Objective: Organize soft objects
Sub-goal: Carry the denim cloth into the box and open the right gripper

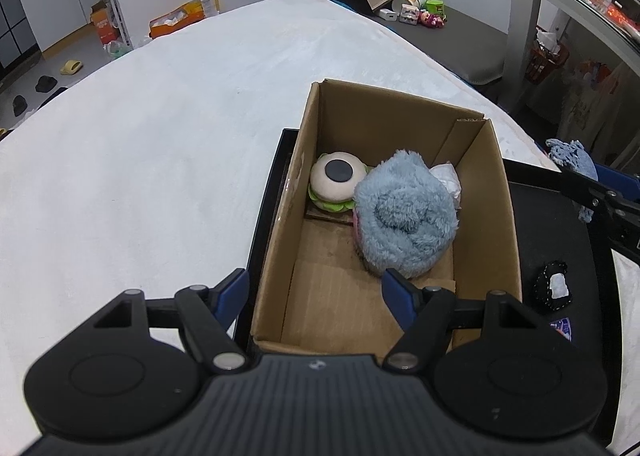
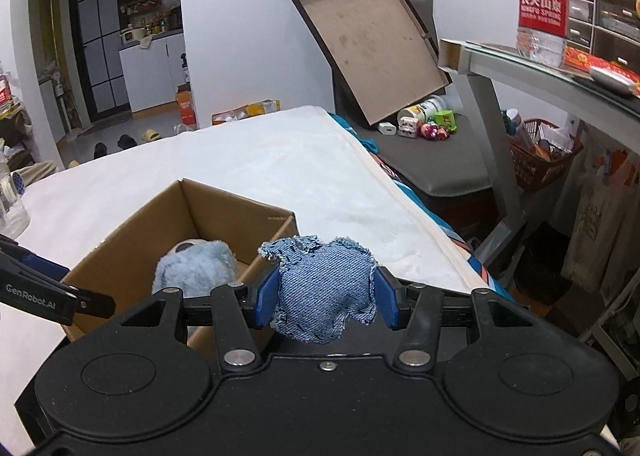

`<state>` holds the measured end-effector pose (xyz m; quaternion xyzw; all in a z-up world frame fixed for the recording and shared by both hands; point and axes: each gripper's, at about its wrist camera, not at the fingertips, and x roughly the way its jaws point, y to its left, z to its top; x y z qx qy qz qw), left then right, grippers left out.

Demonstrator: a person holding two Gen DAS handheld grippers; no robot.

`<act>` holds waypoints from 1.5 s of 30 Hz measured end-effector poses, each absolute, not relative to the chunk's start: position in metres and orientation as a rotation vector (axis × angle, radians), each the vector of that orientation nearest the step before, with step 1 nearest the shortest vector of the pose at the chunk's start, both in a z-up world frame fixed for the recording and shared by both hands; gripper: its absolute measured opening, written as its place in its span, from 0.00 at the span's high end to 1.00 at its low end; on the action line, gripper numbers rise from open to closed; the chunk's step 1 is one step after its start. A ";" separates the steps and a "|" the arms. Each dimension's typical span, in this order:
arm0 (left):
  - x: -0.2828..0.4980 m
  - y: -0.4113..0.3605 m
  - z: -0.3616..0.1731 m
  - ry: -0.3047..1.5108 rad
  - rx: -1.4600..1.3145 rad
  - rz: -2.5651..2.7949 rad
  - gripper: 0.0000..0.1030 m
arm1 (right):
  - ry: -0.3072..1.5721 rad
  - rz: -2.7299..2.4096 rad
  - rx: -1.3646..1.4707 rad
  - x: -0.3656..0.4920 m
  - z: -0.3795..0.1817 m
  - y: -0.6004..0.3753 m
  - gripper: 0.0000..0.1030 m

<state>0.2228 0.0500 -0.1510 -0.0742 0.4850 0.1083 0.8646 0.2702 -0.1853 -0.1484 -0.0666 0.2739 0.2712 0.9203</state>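
A cardboard box [image 1: 500, 192] stands on a black tray [image 1: 560, 240] on the white bed. Inside it lie a fluffy blue plush [image 1: 404, 216] and a burger-shaped toy [image 1: 336, 182]. My left gripper [image 1: 314, 292] hovers open over the box's near end, nothing between its blue pads. My right gripper [image 2: 326, 298] is shut on a denim stuffed toy [image 2: 324, 288], held in the air to the right of the box [image 2: 132, 232]. That denim toy [image 1: 572, 154] and the right gripper's arm also show at the right edge of the left wrist view.
A small black pouch [image 1: 554, 288] lies on the tray right of the box. The white bed cover [image 1: 160, 144] spreads to the left and behind. A desk with a water bottle [image 2: 542, 4] stands at the right; a tilted brown board [image 2: 372, 48] leans behind.
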 end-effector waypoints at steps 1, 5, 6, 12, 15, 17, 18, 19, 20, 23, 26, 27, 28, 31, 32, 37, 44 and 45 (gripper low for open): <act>0.223 0.051 -0.151 1.013 -0.158 0.224 0.30 | 0.561 0.559 -0.139 0.270 -0.147 -0.183 0.52; 0.221 0.054 -0.151 1.001 -0.163 0.206 0.31 | 0.556 0.568 -0.145 0.268 -0.143 -0.175 0.52; 0.221 0.055 -0.151 0.999 -0.168 0.204 0.32 | 0.555 0.570 -0.146 0.268 -0.142 -0.172 0.52; 0.221 0.064 -0.153 0.986 -0.200 0.187 0.34 | 0.550 0.606 -0.119 0.266 -0.137 -0.157 0.52; 0.220 0.069 -0.153 0.984 -0.214 0.180 0.37 | 0.555 0.635 -0.095 0.265 -0.137 -0.149 0.52; 0.219 0.072 -0.154 0.983 -0.225 0.177 0.39 | 0.564 0.650 -0.079 0.266 -0.137 -0.144 0.52; 0.219 0.073 -0.154 0.982 -0.230 0.174 0.42 | 0.569 0.655 -0.072 0.267 -0.137 -0.142 0.52; 0.219 0.075 -0.155 0.981 -0.235 0.170 0.46 | 0.574 0.660 -0.066 0.268 -0.137 -0.140 0.52; 0.218 0.076 -0.155 0.981 -0.240 0.166 0.49 | 0.580 0.664 -0.061 0.269 -0.138 -0.137 0.52; 0.218 0.081 -0.158 0.984 -0.259 0.152 0.64 | 0.591 0.676 -0.056 0.270 -0.139 -0.130 0.52; 0.217 0.085 -0.159 0.983 -0.267 0.152 0.71 | 0.604 0.682 -0.066 0.271 -0.141 -0.120 0.51; 0.217 0.087 -0.160 0.983 -0.272 0.149 0.73 | 0.610 0.683 -0.069 0.270 -0.142 -0.118 0.51; 0.217 0.089 -0.160 0.983 -0.277 0.147 0.74 | 0.618 0.686 -0.069 0.271 -0.144 -0.115 0.51; 0.217 0.093 -0.161 0.986 -0.288 0.141 0.75 | 0.635 0.684 -0.070 0.272 -0.150 -0.111 0.51; 0.218 0.094 -0.162 0.987 -0.289 0.140 0.75 | 0.638 0.680 -0.071 0.271 -0.151 -0.109 0.51; 0.217 0.099 -0.163 0.988 -0.298 0.137 0.75 | 0.647 0.658 -0.090 0.273 -0.157 -0.104 0.50; 0.216 0.104 -0.164 0.992 -0.306 0.146 0.75 | 0.614 0.643 -0.134 0.267 -0.160 -0.102 0.47; 0.216 0.104 -0.164 0.993 -0.306 0.147 0.75 | 0.611 0.642 -0.139 0.266 -0.160 -0.102 0.47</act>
